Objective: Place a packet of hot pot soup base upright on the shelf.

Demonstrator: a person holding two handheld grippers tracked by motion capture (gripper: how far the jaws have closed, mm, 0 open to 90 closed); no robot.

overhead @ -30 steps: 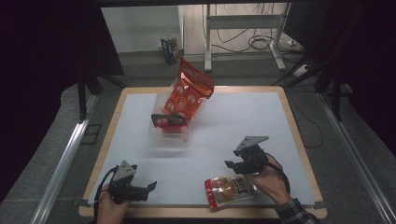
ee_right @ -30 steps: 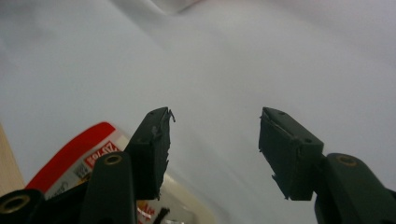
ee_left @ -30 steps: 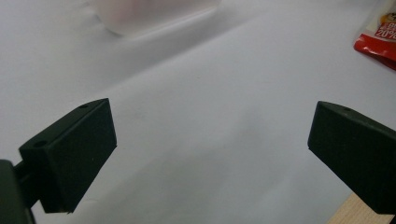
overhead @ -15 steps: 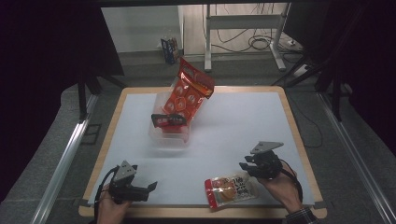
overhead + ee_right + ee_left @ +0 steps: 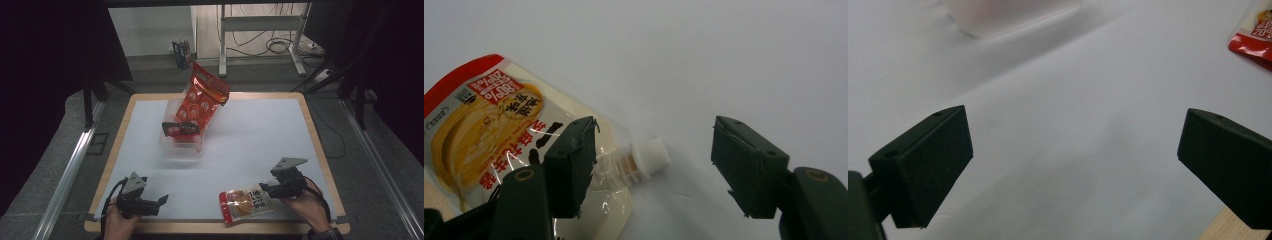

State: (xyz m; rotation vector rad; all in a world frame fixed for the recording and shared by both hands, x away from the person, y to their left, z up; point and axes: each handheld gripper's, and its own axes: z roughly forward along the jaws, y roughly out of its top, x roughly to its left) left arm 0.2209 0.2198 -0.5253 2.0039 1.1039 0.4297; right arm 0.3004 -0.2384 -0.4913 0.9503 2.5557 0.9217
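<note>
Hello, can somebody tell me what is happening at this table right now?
A person works with two handheld grippers. The right gripper has just been opening its jaws, which stand either side of the white cap of a spouted pouch lying at the table's near edge, not pressing it. The left gripper is open over bare table. A clear tub holds red snack bags.

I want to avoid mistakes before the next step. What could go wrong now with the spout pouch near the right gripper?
1. The right gripper has just been opening; its jaws stand around the white cap of the spout pouch without pressing. Closing on the small round cap could let it slip out.
2. The pouch lies close to the table edge, so a push might slide it off.
3. The clear container already holds a tall red bag leaning out; adding the pouch could tip it.
</note>
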